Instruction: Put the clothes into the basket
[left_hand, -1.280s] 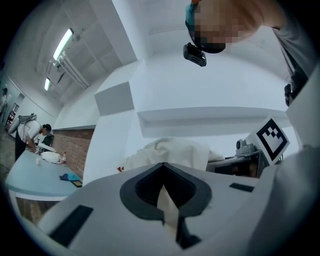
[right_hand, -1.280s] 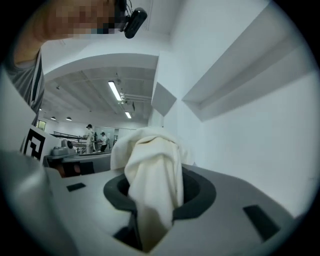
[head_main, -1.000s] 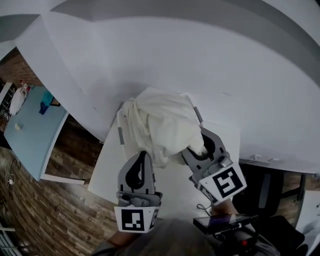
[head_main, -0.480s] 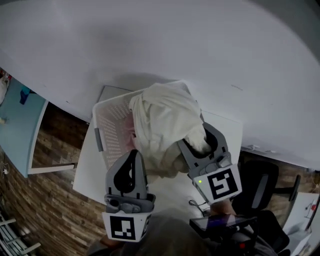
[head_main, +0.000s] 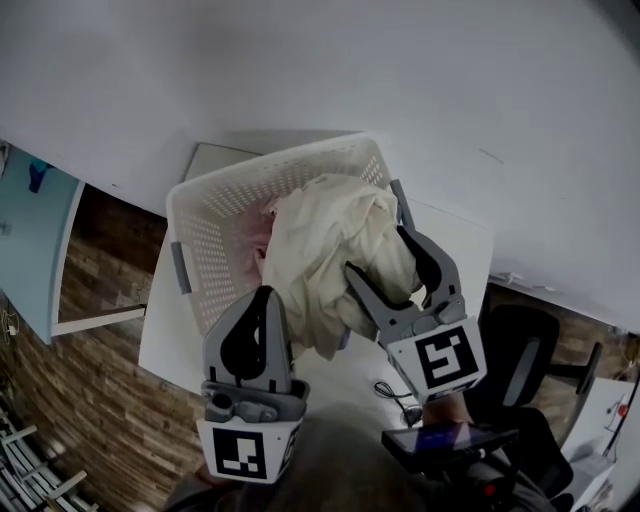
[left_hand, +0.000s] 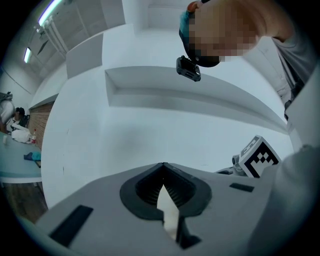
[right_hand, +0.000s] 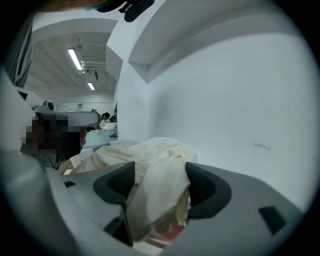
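Observation:
A white perforated basket (head_main: 270, 165) stands on a white table (head_main: 165, 330) against the wall. A cream cloth (head_main: 330, 250) lies bunched in its right half and hangs over the near rim. Something pink (head_main: 262, 235) lies under it in the basket. My right gripper (head_main: 380, 252) is at the near right rim; its jaws have just been opening and stand apart, with the cloth (right_hand: 160, 190) lying loosely between them. My left gripper (head_main: 262, 295) sits left of the cloth's hanging edge with its tips together. In the left gripper view, the left gripper (left_hand: 163, 165) points at bare wall.
A thin cable (head_main: 395, 395) lies on the table by my right hand, with a dark phone-like device (head_main: 440, 440) below it. A black chair (head_main: 520, 350) stands at the right. A light blue table (head_main: 30, 230) and wood floor lie to the left.
The cream cloth came down from above the basket into it. Both grippers sank with it. The right jaws spread apart around the cloth.

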